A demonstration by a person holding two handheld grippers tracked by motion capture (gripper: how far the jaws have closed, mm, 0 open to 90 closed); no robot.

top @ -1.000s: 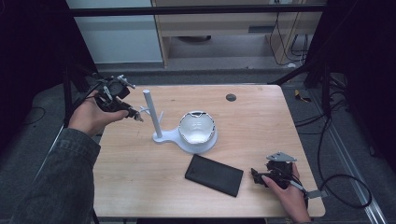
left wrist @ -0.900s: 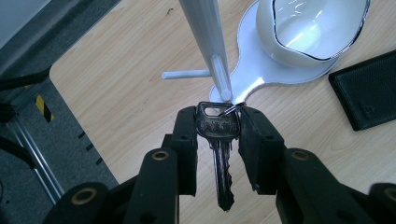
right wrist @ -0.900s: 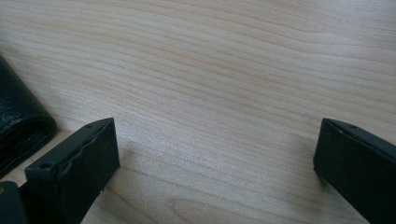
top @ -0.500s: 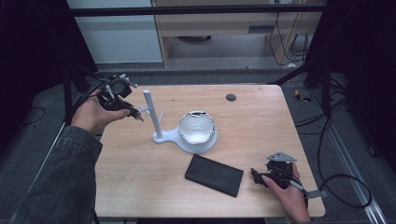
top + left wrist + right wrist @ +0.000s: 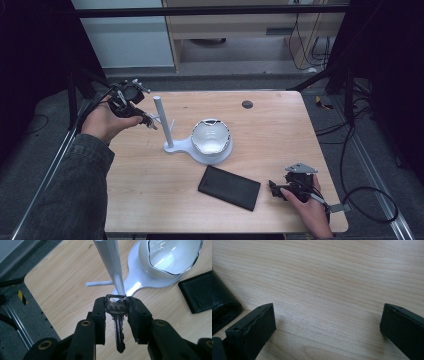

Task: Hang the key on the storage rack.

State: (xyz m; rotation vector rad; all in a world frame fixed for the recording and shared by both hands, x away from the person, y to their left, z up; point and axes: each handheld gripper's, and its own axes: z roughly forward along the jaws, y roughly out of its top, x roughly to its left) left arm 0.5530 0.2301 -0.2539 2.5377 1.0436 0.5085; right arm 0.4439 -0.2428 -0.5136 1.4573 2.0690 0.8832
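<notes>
Item: key [image 5: 117, 315], clenched by its head in the left gripper [image 5: 116, 305], at the stand peg [image 5: 100, 284], nine o'clock of the white bowl [image 5: 211, 137]. Step in hand, judged: hanging the key ring on the peg; next move calls for threading it on, then release. Right gripper [image 5: 327, 322]: jaws released, resting on the table [image 5: 337, 277] at three o'clock of the black wallet [image 5: 229, 187].

No words or numbers clear enough to read. Some stamped marks on the head of the key [image 5: 116, 308], too blurry to make out. Yellow and black warning stripes on a bar [image 5: 22, 296] beside the table [image 5: 62, 290], with no letters on them.
</notes>
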